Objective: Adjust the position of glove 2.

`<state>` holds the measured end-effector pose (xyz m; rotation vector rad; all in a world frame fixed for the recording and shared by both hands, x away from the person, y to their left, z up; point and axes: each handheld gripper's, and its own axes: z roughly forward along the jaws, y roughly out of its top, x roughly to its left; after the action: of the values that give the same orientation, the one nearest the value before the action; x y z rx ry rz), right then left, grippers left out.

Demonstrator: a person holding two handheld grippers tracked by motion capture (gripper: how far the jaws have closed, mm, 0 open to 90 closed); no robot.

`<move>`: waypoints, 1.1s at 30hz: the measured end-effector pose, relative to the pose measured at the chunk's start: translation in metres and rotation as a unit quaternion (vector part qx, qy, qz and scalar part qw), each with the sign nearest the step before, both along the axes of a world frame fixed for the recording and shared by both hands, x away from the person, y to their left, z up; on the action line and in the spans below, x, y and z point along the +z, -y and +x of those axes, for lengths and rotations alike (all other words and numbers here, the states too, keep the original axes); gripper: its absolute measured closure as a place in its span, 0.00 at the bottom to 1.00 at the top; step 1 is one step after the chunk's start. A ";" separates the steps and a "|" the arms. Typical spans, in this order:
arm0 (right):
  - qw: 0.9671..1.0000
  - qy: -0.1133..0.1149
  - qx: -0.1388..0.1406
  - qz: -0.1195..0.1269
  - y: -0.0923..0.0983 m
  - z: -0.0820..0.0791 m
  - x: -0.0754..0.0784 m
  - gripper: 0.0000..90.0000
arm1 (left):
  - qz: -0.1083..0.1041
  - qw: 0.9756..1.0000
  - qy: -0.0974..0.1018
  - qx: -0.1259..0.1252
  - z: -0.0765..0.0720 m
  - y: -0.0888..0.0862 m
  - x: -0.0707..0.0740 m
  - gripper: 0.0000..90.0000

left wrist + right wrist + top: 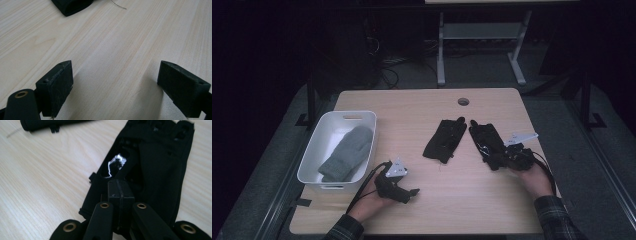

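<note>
Wooden table (422, 107): right tool (119, 185) clamped on black glove (160, 165) cuff edge.

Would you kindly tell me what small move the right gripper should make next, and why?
Probably lift the black glove slightly off the table. The right gripper has its jaws closed on the glove's cuff end, a grey mitten already lies in the white bin, so the glove likely goes there next.
</note>
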<state>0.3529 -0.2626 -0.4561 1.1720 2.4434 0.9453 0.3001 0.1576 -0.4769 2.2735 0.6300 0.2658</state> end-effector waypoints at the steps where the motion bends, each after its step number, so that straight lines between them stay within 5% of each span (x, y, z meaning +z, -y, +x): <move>1: 1.000 -0.004 0.000 0.000 0.000 0.000 -0.002 1.00 | 0.000 1.000 0.000 0.000 0.000 0.000 0.000 0.14; 13: 0.999 -0.027 0.022 0.004 -0.002 -0.006 -0.007 1.00 | 0.000 1.000 -0.001 0.000 0.000 0.000 0.000 0.14; 33: 0.993 -0.050 0.105 0.004 -0.032 -0.048 -0.004 1.00 | -0.004 1.000 0.001 0.000 0.000 0.000 -0.001 0.14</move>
<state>0.3045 -0.2307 -0.4600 1.0028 2.6874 0.9743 0.2998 0.1575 -0.4777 2.2657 0.6298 0.2646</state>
